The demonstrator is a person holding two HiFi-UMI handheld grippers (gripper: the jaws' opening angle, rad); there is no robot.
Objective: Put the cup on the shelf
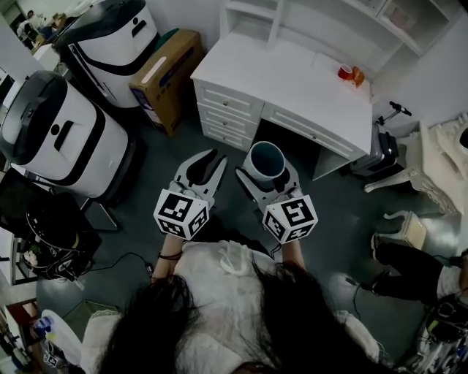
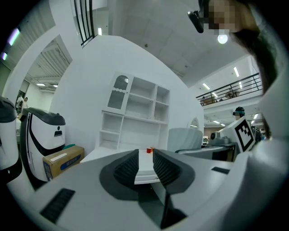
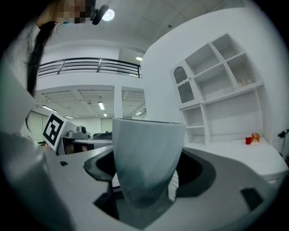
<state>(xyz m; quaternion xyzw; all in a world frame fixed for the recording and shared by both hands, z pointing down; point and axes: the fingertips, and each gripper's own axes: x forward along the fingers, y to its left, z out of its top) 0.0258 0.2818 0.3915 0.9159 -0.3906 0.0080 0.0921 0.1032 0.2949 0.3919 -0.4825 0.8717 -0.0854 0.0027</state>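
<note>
**A:** Where was the cup, and what had it?

**B:** The pale grey-blue tapered cup with a dark teal inside [image 1: 265,157] stood upright in the right gripper [image 1: 267,179]; the fingers were clenched on its lower wall. It was held in the air in front of the person, well apart from the white desk with drawers [image 1: 292,80] and from the white open-fronted shelf unit [image 1: 329,22] at the back of that surface; not yet placed.

**A:** And the other one?

**B:** The left gripper [image 1: 203,166] hung just beside it; its fingers were released, a narrow gap between them with nothing in it.

**A:** What could go wrong?

**B:** My guess is a slip first; the wall narrows downward and looked smooth, so a jolt on the carry could let the cup slide or tip in the fingers. The compartments looked tight, so the rim could catch a shelf board on the way in. Letting go before the base sat flat could topple it. A low sweep over the surface could also knock the small red cup [image 1: 344,71] and the small orange thing [image 1: 357,75] touching it, near the back right.

**A:** And the containers?

**B:** The held cup looked empty from above; only the dark inside showed. The small red cup was too small to tell. The brown cardboard box [image 1: 168,77] on the floor was shut, so its contents were hidden. The shelf compartments were mostly bare; a few pale bits sat high up, too small to name.
</note>
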